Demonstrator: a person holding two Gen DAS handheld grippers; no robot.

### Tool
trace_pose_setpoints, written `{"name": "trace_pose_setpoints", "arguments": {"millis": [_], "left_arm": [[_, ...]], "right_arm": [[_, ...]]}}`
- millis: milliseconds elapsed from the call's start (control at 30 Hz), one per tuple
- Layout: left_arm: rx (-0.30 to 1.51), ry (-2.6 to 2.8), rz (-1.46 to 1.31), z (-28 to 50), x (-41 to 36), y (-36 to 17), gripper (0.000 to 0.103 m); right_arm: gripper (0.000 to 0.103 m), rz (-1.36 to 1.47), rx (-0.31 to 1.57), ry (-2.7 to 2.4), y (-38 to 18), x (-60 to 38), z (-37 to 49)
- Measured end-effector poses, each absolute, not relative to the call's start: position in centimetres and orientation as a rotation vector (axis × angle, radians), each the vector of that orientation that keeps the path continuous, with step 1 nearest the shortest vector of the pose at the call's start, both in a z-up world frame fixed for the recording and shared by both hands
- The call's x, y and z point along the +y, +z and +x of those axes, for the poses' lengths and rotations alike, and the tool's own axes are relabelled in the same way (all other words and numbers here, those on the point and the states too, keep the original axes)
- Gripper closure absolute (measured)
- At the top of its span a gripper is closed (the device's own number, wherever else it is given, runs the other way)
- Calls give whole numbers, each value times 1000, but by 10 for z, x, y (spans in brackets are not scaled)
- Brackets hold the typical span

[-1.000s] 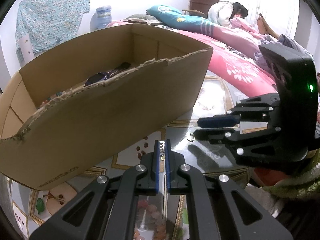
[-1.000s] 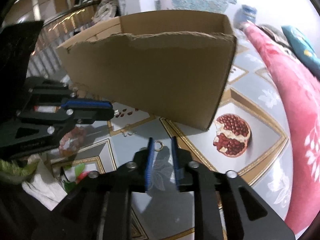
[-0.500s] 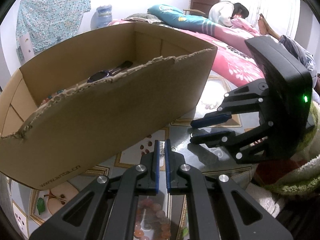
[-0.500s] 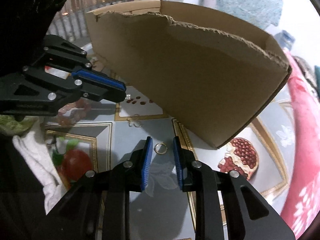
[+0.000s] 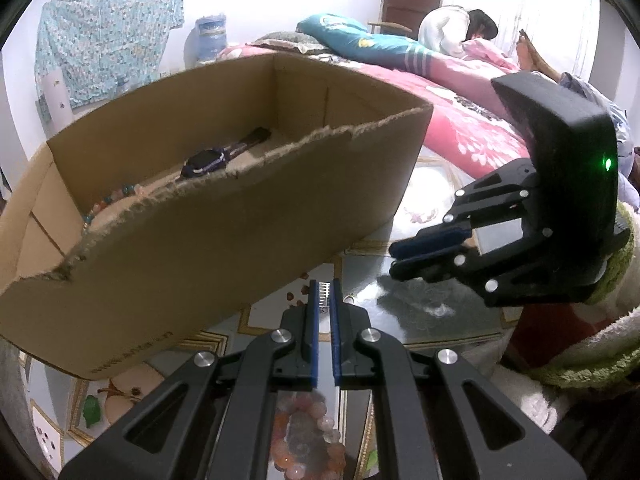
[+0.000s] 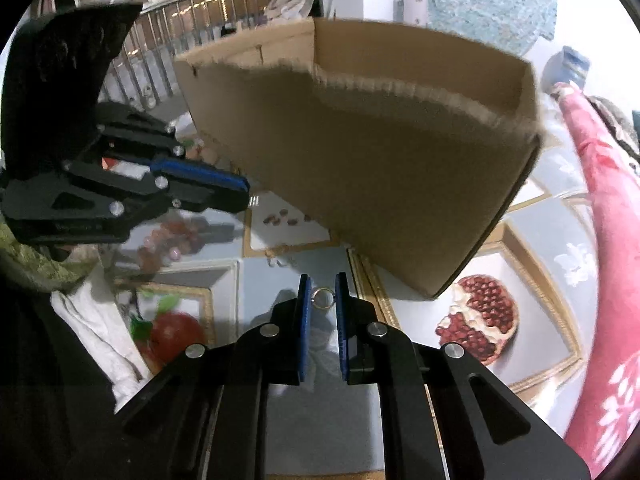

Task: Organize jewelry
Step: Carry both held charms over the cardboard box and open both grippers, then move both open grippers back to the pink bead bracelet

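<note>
Silver little ring [image 6: 322, 298] sitting between narrowly parted right gripper [image 6: 322, 300] fingers; left gripper [image 5: 324, 300] fingers pinching small metal comb-like clip [image 5: 323, 293], near brown cardboard box [image 5: 224, 240].

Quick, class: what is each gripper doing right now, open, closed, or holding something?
Left gripper: shut on a small hair comb.
Right gripper: slightly open around a ring, not yet clamped.
</note>
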State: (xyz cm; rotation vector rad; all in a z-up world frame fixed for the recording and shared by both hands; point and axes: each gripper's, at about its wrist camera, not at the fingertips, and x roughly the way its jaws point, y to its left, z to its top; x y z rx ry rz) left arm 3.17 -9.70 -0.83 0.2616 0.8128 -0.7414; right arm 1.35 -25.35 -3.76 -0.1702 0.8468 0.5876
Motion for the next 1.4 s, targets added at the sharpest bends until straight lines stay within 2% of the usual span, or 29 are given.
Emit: {"name": "trace_pose_setpoints", "arguments": {"millis": [333,467,833,900,967,1067,1200,1333,1400], "left_arm": [[674,-807,113,18,-62,66,99],[628,-781,56,35,-49,90,98],[761,-558,66,116,-46,61,98],[775,-539,51,121,-45,59,90],[766,-527,44,118,-42,59,76],[752,-502,66,114,-40,61,64],[742,-482,67,106,-37,66,54],[718,-469,56,93,-31,76,42],[697,-466,47,84,-27,82,37]], "right_arm": [[93,6,612,612,54,-267,-1],[93,68,563,576,66,-263,14],[92,134,719,413,41,-219,89],[85,172,720,407,41,-222,91],[79,192,706,404,45,-226,88],[73,202,684,400,50,-230,82],[65,218,657,399,56,-233,75],[52,226,606,406,65,-237,61],[42,230,563,409,74,-242,48]]}}
